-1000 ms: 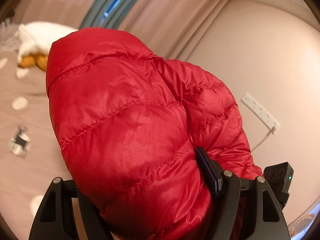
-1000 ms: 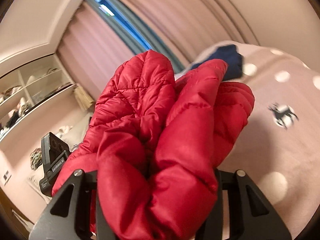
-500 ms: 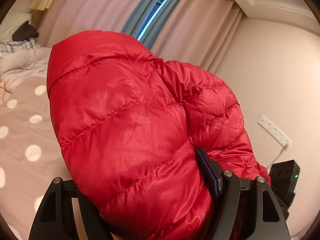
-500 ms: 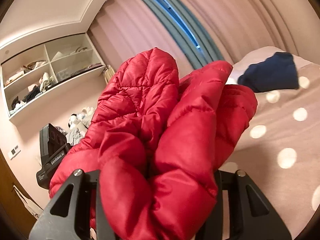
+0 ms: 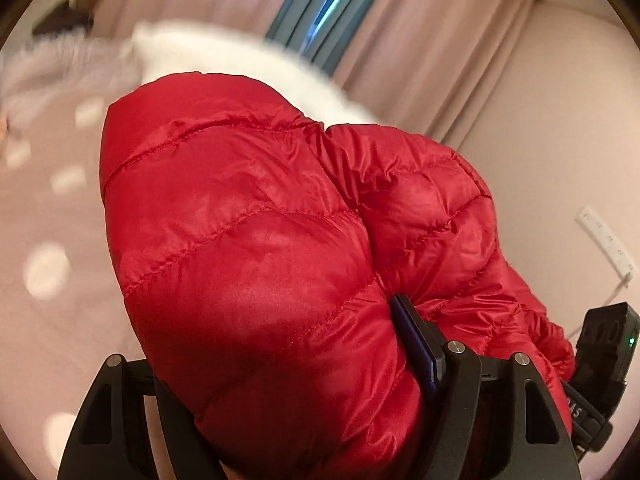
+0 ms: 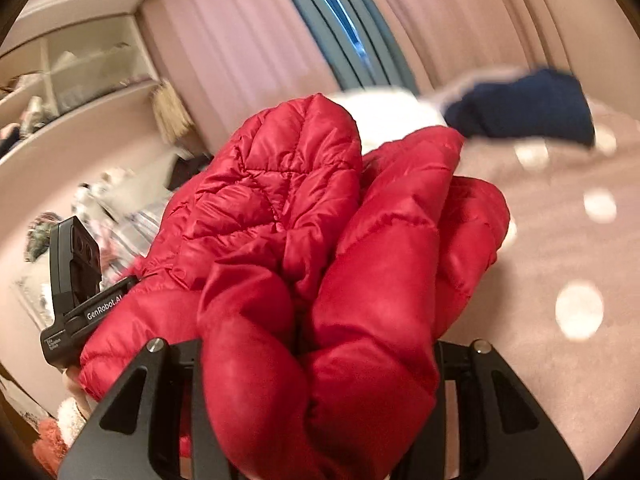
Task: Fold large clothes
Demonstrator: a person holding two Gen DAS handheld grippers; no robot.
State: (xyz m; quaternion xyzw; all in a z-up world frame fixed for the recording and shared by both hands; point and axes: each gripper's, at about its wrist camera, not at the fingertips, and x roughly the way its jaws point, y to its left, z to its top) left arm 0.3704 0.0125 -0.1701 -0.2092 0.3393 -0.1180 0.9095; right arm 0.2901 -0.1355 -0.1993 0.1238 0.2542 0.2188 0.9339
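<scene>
A red quilted puffer jacket [image 5: 256, 240] fills the left wrist view, bunched between the jaws of my left gripper [image 5: 292, 392], which is shut on it. The same jacket [image 6: 320, 264] bulges up between the jaws of my right gripper [image 6: 316, 400], also shut on it. Both grippers hold the jacket in the air above a pink bed with pale dots [image 6: 560, 240]. The other gripper's black body shows at the edge of each view, in the left wrist view [image 5: 604, 352] and in the right wrist view [image 6: 76, 276]. The fingertips are hidden by fabric.
A navy garment [image 6: 524, 108] and a white fluffy item [image 6: 392, 116] lie at the far end of the bed. Pink curtains with a window gap [image 5: 332, 8] stand behind. Shelves with clutter [image 6: 60, 80] are at the left. A wall power strip [image 5: 608, 244] is at the right.
Both grippers have swung with the jacket still held. The background has shifted and blurred. The white fluffy item now shows behind the jacket in both views.
</scene>
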